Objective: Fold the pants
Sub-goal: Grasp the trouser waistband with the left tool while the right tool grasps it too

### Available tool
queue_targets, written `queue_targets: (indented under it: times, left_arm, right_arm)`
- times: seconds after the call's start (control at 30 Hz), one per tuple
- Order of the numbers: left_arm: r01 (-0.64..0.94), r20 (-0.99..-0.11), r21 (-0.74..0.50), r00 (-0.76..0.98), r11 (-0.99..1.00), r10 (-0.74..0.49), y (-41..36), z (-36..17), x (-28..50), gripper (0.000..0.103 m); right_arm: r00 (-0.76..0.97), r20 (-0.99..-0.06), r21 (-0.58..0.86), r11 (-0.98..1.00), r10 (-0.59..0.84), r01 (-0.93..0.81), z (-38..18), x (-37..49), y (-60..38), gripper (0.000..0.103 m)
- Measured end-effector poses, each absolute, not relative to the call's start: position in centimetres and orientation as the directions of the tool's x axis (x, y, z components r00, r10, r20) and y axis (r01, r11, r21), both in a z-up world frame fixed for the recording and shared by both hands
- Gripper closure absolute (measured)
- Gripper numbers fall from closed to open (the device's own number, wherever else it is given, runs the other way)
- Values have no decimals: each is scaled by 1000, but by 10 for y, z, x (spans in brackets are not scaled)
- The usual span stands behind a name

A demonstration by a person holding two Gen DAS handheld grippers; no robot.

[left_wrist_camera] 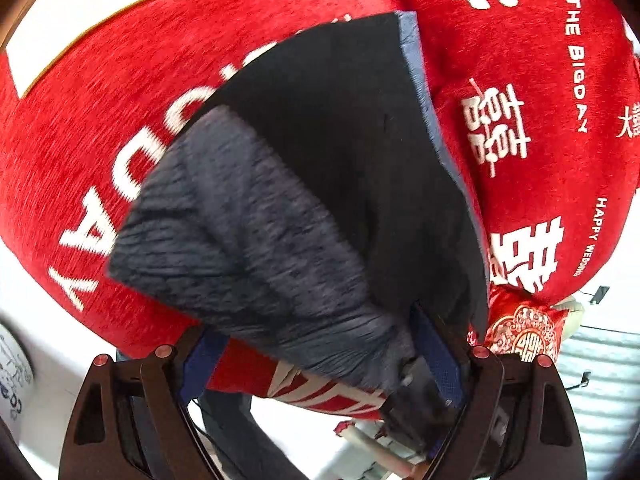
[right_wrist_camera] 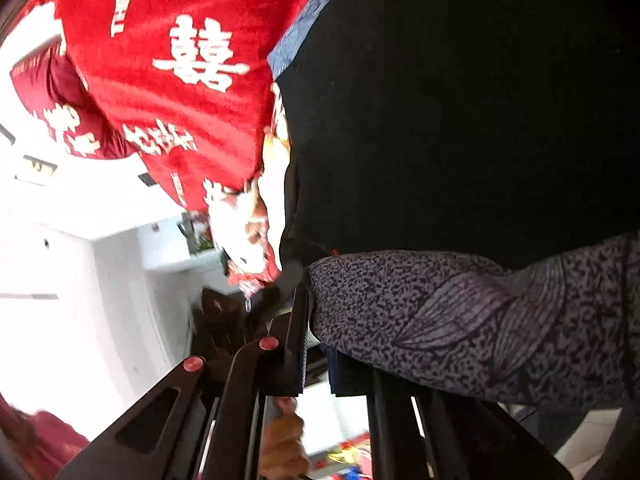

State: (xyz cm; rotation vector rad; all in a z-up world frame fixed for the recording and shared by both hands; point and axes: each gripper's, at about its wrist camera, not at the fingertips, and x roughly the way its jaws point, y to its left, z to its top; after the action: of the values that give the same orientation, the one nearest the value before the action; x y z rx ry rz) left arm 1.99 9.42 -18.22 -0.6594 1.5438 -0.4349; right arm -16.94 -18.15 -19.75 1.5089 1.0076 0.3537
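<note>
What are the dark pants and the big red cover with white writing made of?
The pants look like soft black cloth, with a speckled grey ribbed knit band, perhaps fleece or jersey. The red cover looks like fuzzy plush or velvet: its nap shows streaks, and the white letters seem woven or printed.

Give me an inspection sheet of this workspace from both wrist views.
Surface: red blanket with white lettering, spread under the work.
Job's things: pants, black with a heathered grey band, partly on the blanket; the grey end is lifted toward both cameras.
Clutter: red embroidered cushion by the blanket's edge.
Grippers: left tool has its fingers wide apart, fabric draped across the right finger; right tool is close to the grey band, grip cannot be told.
Cables: a thin dark cable below the left tool.
Surroundings: white walls and furniture, blurred; a person's hand on the right tool.
</note>
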Motion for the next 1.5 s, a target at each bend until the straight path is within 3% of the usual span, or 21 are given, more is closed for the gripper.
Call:
queue_targets:
  times: [0.13,0.17,0.2,0.27,0.37,0.5,0.57,0.7,0.93,1.07,1.13,1.17,1.2,1.33,1.5]
  left_arm:
    - [-39,-795,-606,45,794,-605,88,-165,20,14]
    - [-10,-812,-582,44,813,-581,84,-168,26,21]
    - [24,-841,-540,28,841,-540,76,-172,29,45]
    - [70,-866,-501,-35,863,-499,64,-187,34,68]
    - [64,-863,-505,-47,861,-503,65,-191,33,69]
    - [100,-843,-537,-65,837,-533,68,-177,30,69]
    - [126,-837,-547,-83,827,-541,70,-172,30,69]
    - [188,-856,-517,-121,835,-503,64,-173,32,69]
    - [185,-877,-479,-145,858,-458,65,-186,30,69]
    - [184,-883,-467,-142,865,-447,61,-194,29,69]
    - [185,-885,-465,-137,866,-446,57,-192,30,69]
    - [177,-885,-464,-131,868,-447,57,-190,29,77]
    - [161,-882,-469,-135,869,-451,59,-189,30,78]
    - [79,-874,-481,-116,873,-471,62,-171,37,82]
    - [100,-874,-485,-49,869,-483,46,-128,57,82]
  right_arm:
    - [530,-347,907,132,774,401,-203,-174,-173,94]
    - [513,-359,904,154,780,399,-206,-177,-171,94]
    - [499,-363,903,165,787,397,-208,-174,-173,94]
    - [471,-390,889,191,791,416,-210,-179,-173,90]
    - [501,-454,856,206,737,473,-213,-201,-198,86]
    - [582,-546,805,185,602,563,-217,-248,-247,49]
    - [599,-573,788,176,559,589,-222,-269,-266,49]
    - [664,-524,815,87,534,573,-232,-291,-280,49]
    - [731,-531,811,8,429,585,-235,-337,-293,49]
    - [768,-477,835,-54,427,548,-250,-349,-305,49]
    - [776,-458,844,-61,433,533,-248,-351,-310,64]
    - [779,-457,845,-63,428,530,-245,-348,-312,93]
    - [779,-461,841,-70,425,536,-243,-350,-316,98]
    - [761,-473,840,-32,444,542,-215,-332,-334,99]
    - [705,-496,843,88,506,530,-175,-286,-357,99]
